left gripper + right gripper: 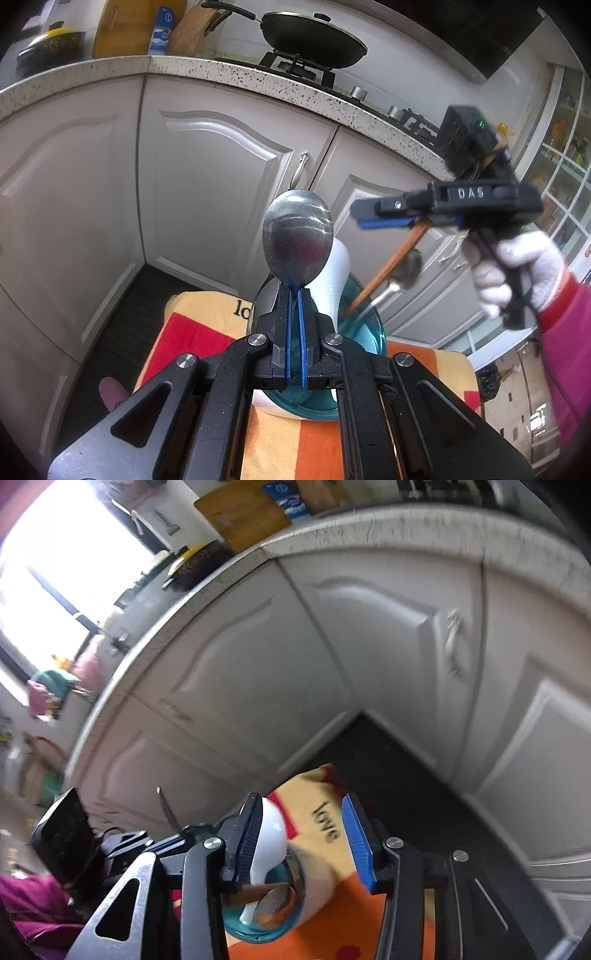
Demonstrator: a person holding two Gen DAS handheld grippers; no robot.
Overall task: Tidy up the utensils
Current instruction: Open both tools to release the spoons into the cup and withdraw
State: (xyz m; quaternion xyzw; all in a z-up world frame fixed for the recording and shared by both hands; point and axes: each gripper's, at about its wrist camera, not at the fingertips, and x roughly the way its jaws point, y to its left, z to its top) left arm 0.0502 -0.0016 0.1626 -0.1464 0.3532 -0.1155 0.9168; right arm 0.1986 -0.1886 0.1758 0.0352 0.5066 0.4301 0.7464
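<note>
Left fingers [294,295] pinching spoon [297,245], right fingers [360,843] spread

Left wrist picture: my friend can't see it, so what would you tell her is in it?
The left gripper pinches a shiny metal spoon by its handle, bowl up, above a teal glass bowl on a striped towel. The right gripper, in a white-gloved hand, hovers nearby, with white kitchen cabinets behind.

The left gripper [294,295] points forward and upward, its blue-lined fingers [301,325] clamped nearly together on a spoon handle. The right gripper [306,838], held in a white-gloved right hand [517,273], has its fingers [360,845] spread wide with nothing gripped.
</note>
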